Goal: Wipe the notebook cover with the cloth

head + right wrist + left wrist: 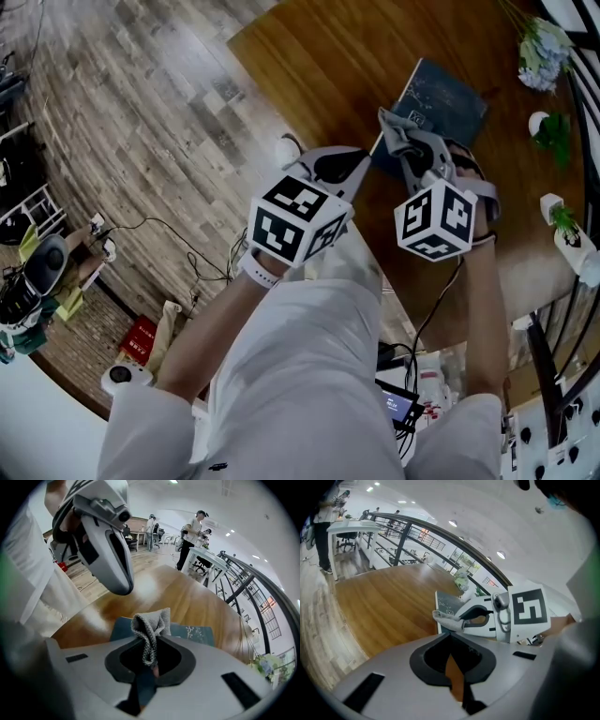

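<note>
Notebook cover first: 1 dark teal notebook (448, 98) lies flat on the round wooden desk (309, 66), well in from the rim, with pale print on its cover. Its near corner lies under 1 grey cloth (397, 139). The cloth is bunched and clamped in the right gripper (409, 155). In the right gripper view the jaws are pressed on its folds and a tuft stands up past the tips, with the notebook straight ahead. Whether the cloth actually touches the cover cannot be told from any view.

The left gripper (361, 164) hangs just beside the right one, at the notebook's left corner, and carries nothing. In its own view the jaws are together, with only a sliver of desk showing in the slot between them. There are 2 grippers in all, each with 1 marker cube (298, 220) — the second cube (436, 218) sits on the right gripper.

Further out along the desk's far right edge are 1 bunch of pale blue flowers (544, 45) and 2 small white pots with green plants (546, 127) — the second pot (562, 220) stands nearer the person. Plank floor (141, 122) lies left of the desk.
</note>
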